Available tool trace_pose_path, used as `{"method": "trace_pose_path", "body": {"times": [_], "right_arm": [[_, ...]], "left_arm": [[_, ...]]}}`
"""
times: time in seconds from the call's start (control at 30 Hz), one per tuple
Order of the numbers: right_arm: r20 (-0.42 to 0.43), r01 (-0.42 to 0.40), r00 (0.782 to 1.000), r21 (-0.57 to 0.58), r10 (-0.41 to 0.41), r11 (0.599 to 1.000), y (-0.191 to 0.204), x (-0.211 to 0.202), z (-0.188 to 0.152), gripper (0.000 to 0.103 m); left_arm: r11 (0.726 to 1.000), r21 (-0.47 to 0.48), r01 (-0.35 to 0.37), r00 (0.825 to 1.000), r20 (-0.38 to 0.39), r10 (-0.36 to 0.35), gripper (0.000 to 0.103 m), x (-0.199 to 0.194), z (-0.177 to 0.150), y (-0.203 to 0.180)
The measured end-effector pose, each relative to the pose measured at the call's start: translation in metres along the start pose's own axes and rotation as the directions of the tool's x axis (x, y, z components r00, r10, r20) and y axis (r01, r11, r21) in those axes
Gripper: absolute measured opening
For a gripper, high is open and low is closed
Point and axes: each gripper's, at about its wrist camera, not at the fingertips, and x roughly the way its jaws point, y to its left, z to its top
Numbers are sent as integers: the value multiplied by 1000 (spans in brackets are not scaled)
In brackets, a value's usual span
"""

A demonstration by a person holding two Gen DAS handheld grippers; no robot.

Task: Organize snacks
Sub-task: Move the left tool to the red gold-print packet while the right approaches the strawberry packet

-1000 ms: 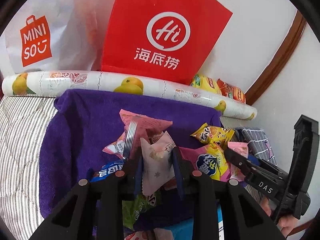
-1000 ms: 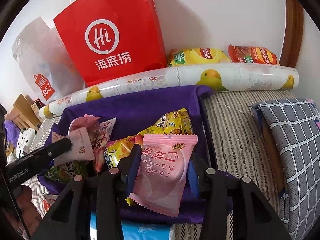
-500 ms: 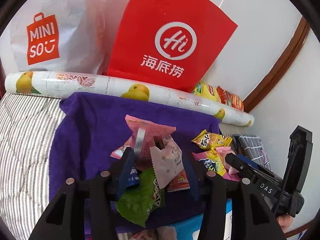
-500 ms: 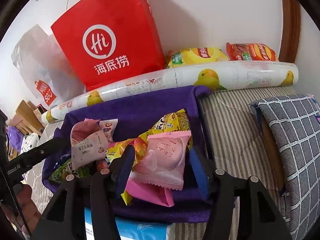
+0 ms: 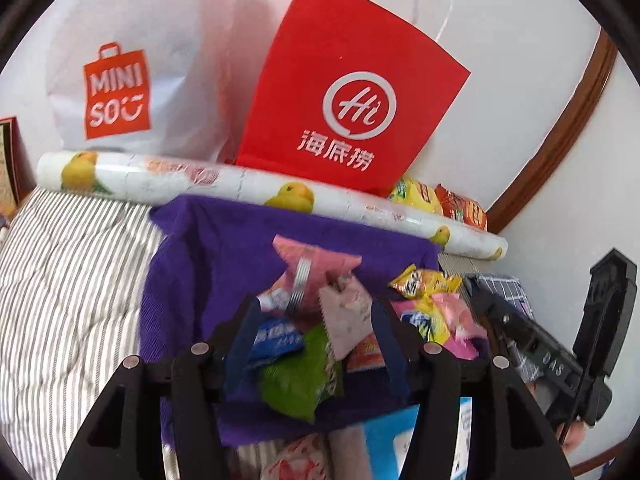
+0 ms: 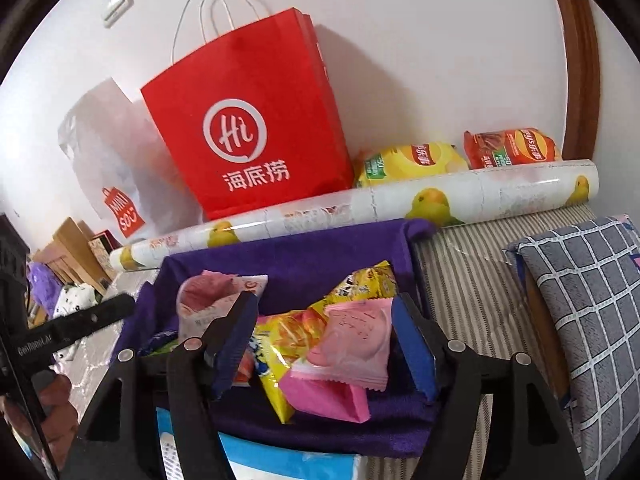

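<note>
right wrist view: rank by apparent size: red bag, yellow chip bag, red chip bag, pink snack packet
1. red bag
2. pink snack packet, though nearness inflates it
3. yellow chip bag and red chip bag: look alike, unranked

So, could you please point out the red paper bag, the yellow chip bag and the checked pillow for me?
red paper bag [image 6: 248,136]: right wrist view, on its white round logo.
yellow chip bag [image 6: 412,160]: right wrist view, on its front face.
checked pillow [image 6: 588,292]: right wrist view, on its grey top.
</note>
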Motion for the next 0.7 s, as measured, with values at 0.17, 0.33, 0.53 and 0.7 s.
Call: {"method": "trace_pose_path", "body": {"times": [0.17, 0.33, 0.53, 0.7], "right_arm": [[12, 21, 1000, -70, -20, 997, 18, -10, -6, 69], [-18, 28, 999, -85, -30, 996, 36, -30, -27, 65], [-27, 10, 1000, -144, -14, 990, 78, -58, -63, 55], [-49, -33, 999, -192, 24, 981, 116, -66, -92, 44]], "left_arm": [[998, 10, -56, 998, -1, 56, 55, -25, -11, 17], [997, -1, -81, 997, -8, 81, 55, -44, -21, 30], [992, -1, -130, 991, -19, 130, 56, -60, -38, 42], [982, -1, -190, 981, -31, 190, 56, -74, -50, 58]]}}
